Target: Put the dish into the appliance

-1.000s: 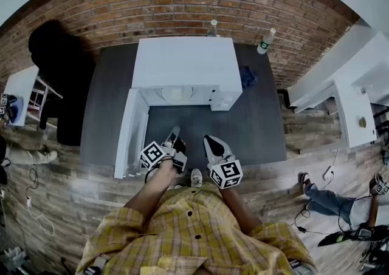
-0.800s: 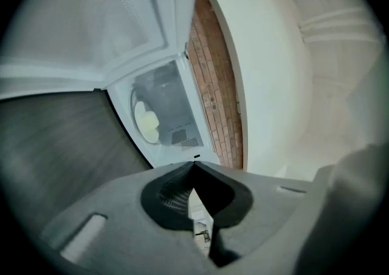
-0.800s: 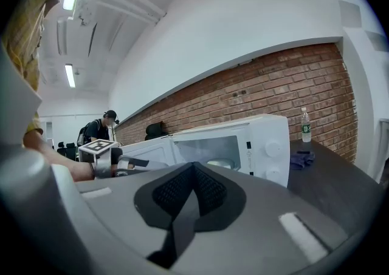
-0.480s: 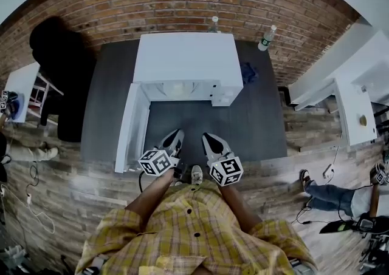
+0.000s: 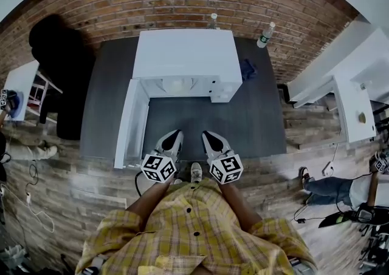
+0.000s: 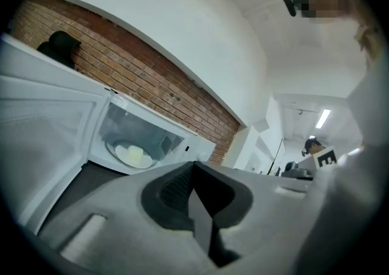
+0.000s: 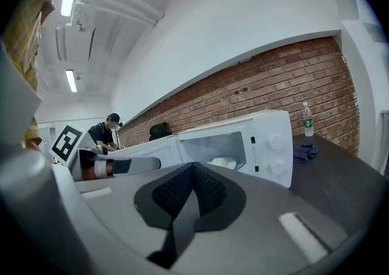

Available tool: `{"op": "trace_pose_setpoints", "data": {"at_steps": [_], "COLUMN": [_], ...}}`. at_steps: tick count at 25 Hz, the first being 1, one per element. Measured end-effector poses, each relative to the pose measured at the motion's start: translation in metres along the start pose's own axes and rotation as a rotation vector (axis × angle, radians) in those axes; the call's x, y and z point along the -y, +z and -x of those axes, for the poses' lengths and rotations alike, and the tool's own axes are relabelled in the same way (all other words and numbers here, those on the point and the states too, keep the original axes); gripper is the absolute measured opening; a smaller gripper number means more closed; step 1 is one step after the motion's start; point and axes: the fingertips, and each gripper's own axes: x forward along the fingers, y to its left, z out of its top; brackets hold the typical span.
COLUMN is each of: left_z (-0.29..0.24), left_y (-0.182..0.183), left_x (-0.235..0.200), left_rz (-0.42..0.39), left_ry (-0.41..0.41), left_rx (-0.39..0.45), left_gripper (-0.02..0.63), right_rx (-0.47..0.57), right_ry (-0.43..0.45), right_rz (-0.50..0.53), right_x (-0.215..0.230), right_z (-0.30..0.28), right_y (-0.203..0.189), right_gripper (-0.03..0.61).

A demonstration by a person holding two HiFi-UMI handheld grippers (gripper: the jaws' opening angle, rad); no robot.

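Inside the microwave (image 5: 185, 55), dish (image 6: 132, 155) lies flat; left gripper (image 5: 174, 136) and right gripper (image 5: 209, 136) jaws clenched.

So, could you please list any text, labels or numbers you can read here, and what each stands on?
No words or numbers can be read.
White microwave oven, control panel: marks too small to read.
Clear plastic water bottle, green label: too small to read.
Marker cubes on the left claw and right claw: black-and-white square patterns, no letters.
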Motion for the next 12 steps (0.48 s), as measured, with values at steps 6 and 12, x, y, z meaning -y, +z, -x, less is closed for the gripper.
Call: {"op": "trace_pose_setpoints", "data": {"at_steps": [6,12], "left_z": [0.011,0.02], "left_y": [0.001,-0.001], "left_x": [0.006,0.007], "left_rz": [-0.096,-0.172], "left_ry": [0.018,0.042], "left_rx": [0.001,-0.005], "left_gripper": [-0.002,-0.002], "right_rx": [-0.003,-0.001], "right_ry": [-0.007,-0.007], "right_rz": [0.016,0.025], "right_x": [-0.004,-0.009], "right_z": [0.005,0.009], "right_y": [-0.002,-0.003], "right_gripper": [-0.004,-0.003]}}
